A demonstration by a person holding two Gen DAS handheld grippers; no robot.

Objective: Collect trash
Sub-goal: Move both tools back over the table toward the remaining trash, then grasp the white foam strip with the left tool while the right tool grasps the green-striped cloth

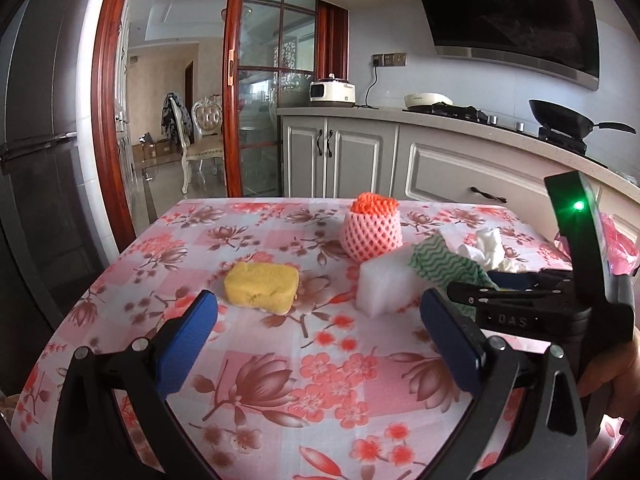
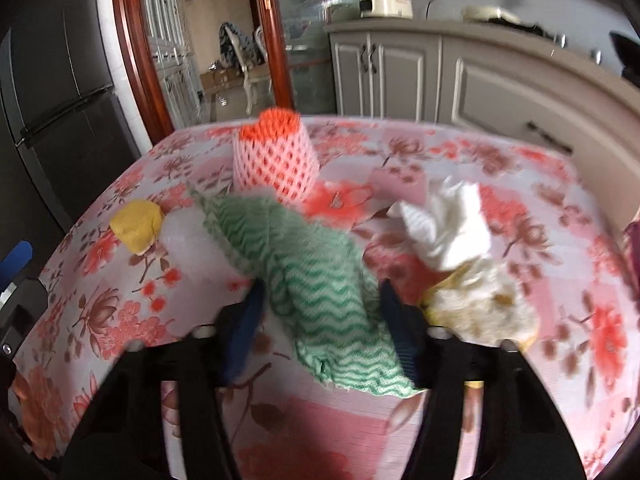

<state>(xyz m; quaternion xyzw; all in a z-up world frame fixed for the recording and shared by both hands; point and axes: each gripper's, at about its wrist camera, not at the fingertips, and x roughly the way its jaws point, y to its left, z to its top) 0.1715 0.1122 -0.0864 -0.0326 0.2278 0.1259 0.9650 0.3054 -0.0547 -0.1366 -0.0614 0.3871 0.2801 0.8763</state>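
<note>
Soft, even daylight fills both views, brightest beyond the glass door [image 1: 264, 92]. The left wrist view is sharp; the right is smeared by motion blur (worst on the green cloth [image 2: 316, 280] and white tissue [image 2: 444, 224]). Fisheye bending curves the cabinets [image 1: 400, 156], and dark vignetting rounds every corner. Shadows are faint.

One yellow sponge [image 1: 262, 286], one white foam block [image 1: 384, 284], one green cloth [image 2: 316, 280], one foam net [image 1: 372, 230], two crumpled tissues [image 2: 448, 228].
</note>
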